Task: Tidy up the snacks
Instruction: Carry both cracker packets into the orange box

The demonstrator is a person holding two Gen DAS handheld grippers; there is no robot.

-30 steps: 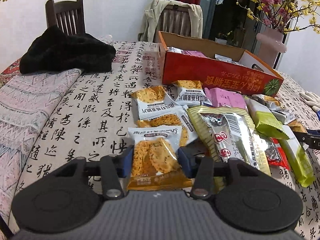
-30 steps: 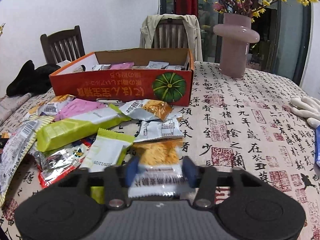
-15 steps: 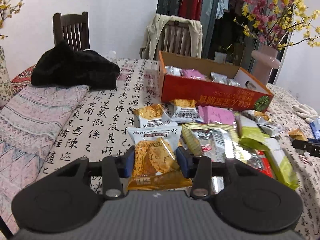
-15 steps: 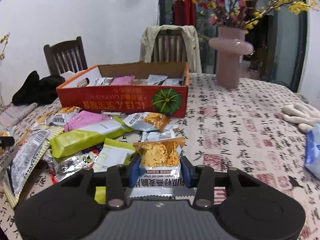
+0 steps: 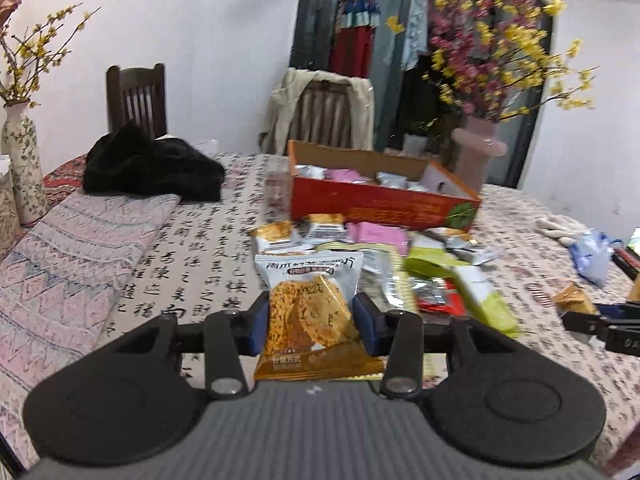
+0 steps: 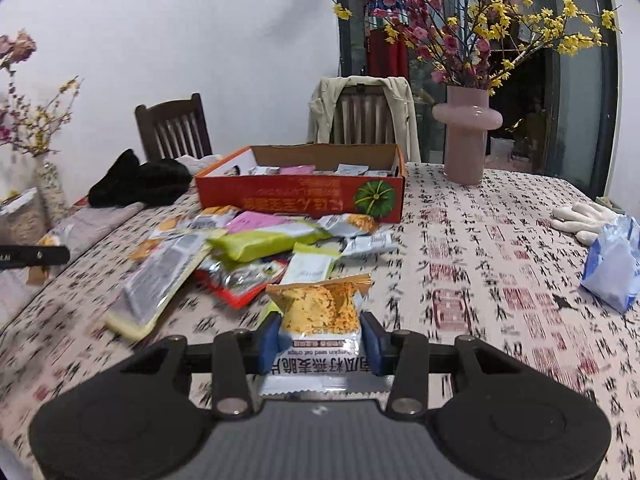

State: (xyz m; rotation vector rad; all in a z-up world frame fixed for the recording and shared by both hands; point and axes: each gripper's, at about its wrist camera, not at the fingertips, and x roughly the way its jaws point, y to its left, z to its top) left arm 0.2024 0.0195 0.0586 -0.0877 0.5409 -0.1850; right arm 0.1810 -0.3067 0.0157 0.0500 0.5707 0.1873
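My left gripper (image 5: 310, 320) is shut on an orange-and-white crisp packet (image 5: 310, 312) and holds it above the table. My right gripper (image 6: 320, 338) is shut on another orange-and-white crisp packet (image 6: 320, 312), also lifted; it shows at the right edge of the left wrist view (image 5: 600, 318). An open red cardboard box (image 5: 380, 200) (image 6: 304, 198) with several packets inside stands at the back of the table. A pile of loose snack packets (image 5: 400, 256) (image 6: 240, 252) lies in front of it.
A pink vase with flowers (image 6: 466, 136) stands right of the box. A black garment (image 5: 148, 168) lies on folded cloth at back left. White gloves (image 6: 580, 216) and a blue bag (image 6: 612, 268) lie at right. Chairs (image 6: 172, 128) stand behind the table.
Both grippers have risen from the table, each carrying its crisp packet, so more of the room shows. The pile and the box have not moved.
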